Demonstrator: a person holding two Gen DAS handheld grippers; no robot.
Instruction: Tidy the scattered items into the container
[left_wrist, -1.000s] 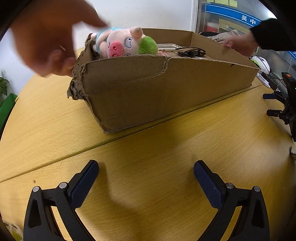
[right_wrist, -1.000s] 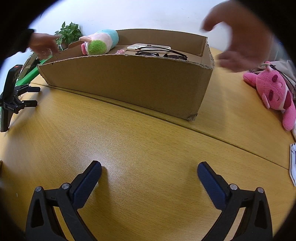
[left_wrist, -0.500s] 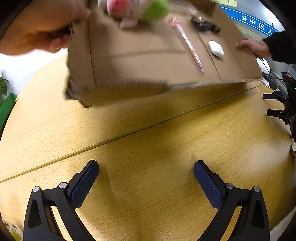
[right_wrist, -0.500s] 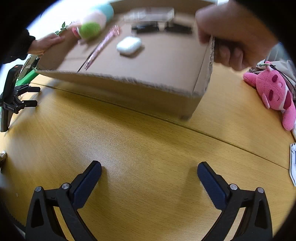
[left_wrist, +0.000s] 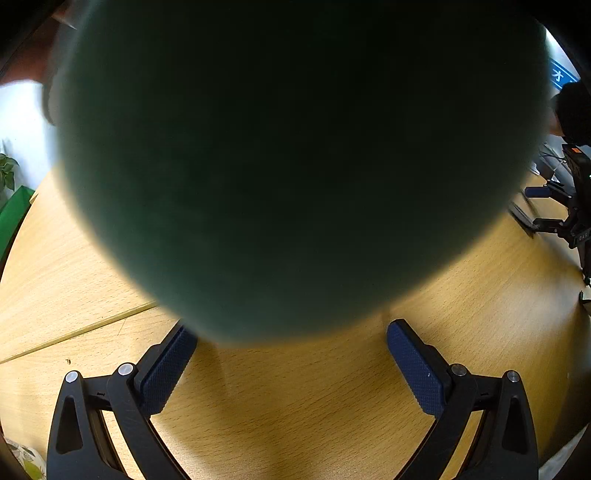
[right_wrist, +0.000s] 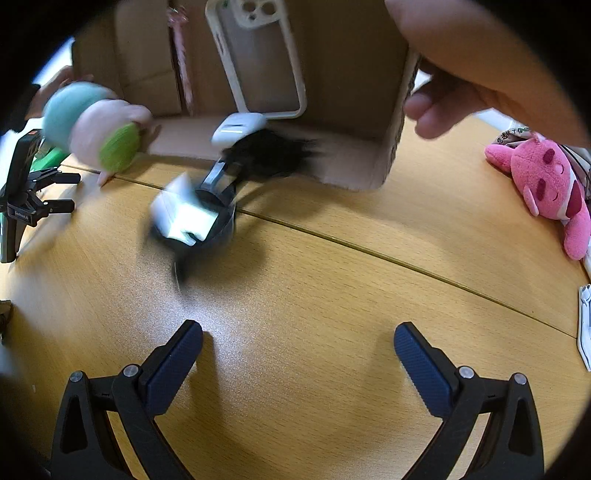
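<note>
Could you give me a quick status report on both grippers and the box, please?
Left gripper and right gripper open, empty, over the table. Cardboard box tipped by hands, items spilling out. Dark blurred object blocks left view.

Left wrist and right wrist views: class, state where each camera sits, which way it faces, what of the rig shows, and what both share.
Left wrist: on the left gripper, looking forward over the wooden table; a dark blurred object blocks most of it.
Right wrist: on the right gripper, facing a tipped cardboard box held by a hand, spilling a phone case and plush toy.
Shared: the table, and open blue-padded gripper fingers at the bottom.
</note>
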